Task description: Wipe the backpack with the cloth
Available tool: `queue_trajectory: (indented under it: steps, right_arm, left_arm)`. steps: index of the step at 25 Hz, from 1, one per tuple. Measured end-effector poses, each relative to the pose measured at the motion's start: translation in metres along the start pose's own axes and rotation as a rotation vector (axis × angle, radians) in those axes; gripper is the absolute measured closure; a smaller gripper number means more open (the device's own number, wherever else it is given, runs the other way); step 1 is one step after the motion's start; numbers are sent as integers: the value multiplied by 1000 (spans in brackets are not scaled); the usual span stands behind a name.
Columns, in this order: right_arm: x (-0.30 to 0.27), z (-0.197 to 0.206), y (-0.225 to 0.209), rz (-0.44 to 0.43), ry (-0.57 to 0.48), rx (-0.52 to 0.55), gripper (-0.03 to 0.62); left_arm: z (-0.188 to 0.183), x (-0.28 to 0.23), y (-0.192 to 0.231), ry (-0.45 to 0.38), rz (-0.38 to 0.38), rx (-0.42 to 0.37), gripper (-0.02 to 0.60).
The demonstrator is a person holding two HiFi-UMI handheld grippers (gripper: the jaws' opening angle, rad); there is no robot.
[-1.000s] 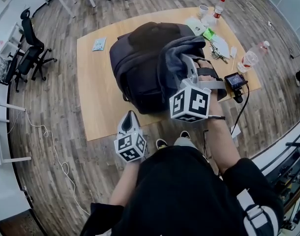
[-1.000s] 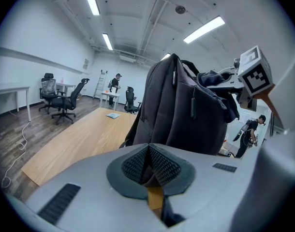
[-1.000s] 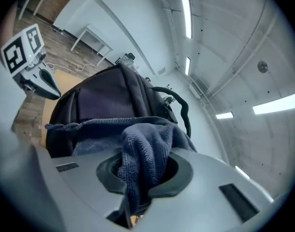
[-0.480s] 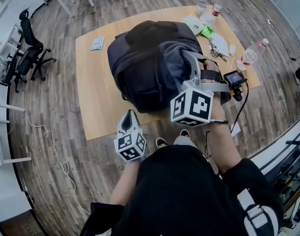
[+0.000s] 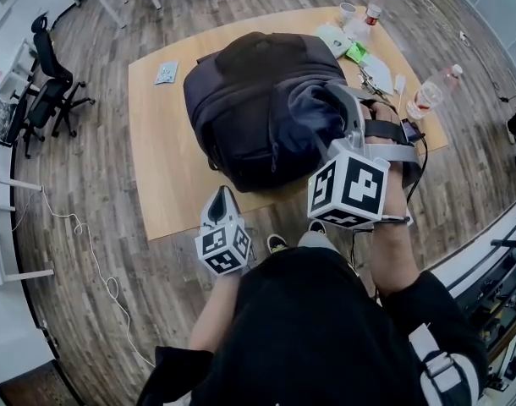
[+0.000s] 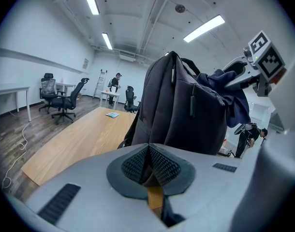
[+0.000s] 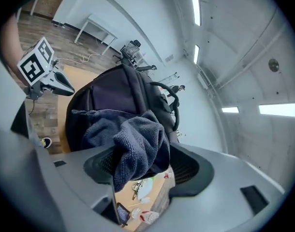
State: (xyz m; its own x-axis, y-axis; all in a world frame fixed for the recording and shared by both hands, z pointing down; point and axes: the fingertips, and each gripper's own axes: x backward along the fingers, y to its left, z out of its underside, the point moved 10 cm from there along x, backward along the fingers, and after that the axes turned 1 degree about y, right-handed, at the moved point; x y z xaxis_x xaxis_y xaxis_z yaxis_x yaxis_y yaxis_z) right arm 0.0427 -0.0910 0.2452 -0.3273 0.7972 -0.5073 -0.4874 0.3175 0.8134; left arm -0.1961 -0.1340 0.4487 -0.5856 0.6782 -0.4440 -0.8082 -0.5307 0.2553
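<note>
A dark backpack point(image 5: 241, 100) stands upright on the wooden table point(image 5: 156, 167). A dark blue cloth point(image 5: 313, 112) hangs over its right side. My right gripper point(image 5: 343, 112) is at that side; its jaws have just been opening and now stand wide, with the cloth point(image 7: 133, 139) hanging loosely between them. In the right gripper view the right gripper point(image 7: 142, 166) faces the backpack point(image 7: 109, 93). My left gripper point(image 5: 222, 203) is shut and empty, held off the table's near edge, pointing at the backpack point(image 6: 186, 110). The left gripper view shows its pads point(image 6: 150, 161) pressed together.
Behind and right of the backpack lie a plastic bottle point(image 5: 427, 96), a second bottle point(image 5: 375, 8), a cup point(image 5: 349, 13), papers and small tools. A small screen device point(image 5: 408, 129) sits by my right hand. A packet point(image 5: 167, 74) lies far left. Office chairs point(image 5: 51, 91) stand beyond.
The right gripper has drawn back to the right and towards me, and its jaws have opened off the cloth. The cloth stays draped on the backpack. The left gripper has not moved.
</note>
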Motion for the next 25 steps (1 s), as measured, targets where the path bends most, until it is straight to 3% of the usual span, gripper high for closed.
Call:
queue_trajectory:
  steps: [3,8,9,11,15,16,17,20,25]
  right_arm:
    - [-4,-2,-4,76,-85,16,290]
    - [-42,5,9,6,-161,52,290]
    - [-47,6,12,-16,-176,52,313]
    - [-50,9,18,-61,-204,27,447]
    - [-50,16,18,-131,-260,-141,461]
    - [-50,17,15,-196,-284,-205,450]
    - [-49,19,13,-274,-312,-265,379]
    - [-45,20,10,-439,-376,-387,290]
    - [-45,8,26,-477,-389,-382,275]
  left_arm:
    - [0,0,-1,2,6,-2,568]
    - [2,1,3,-5,6,2,568]
    - [2,2,4,-7,4,5,567]
    - [3,2,7,-9,-1,11,567]
    - [4,1,13,-1,-11,21,568]
    - [4,1,14,1,-12,22,567]
    - [4,1,14,2,-13,22,567]
    - [4,2,13,5,-9,21,567]
    - [4,2,12,3,-6,19,566]
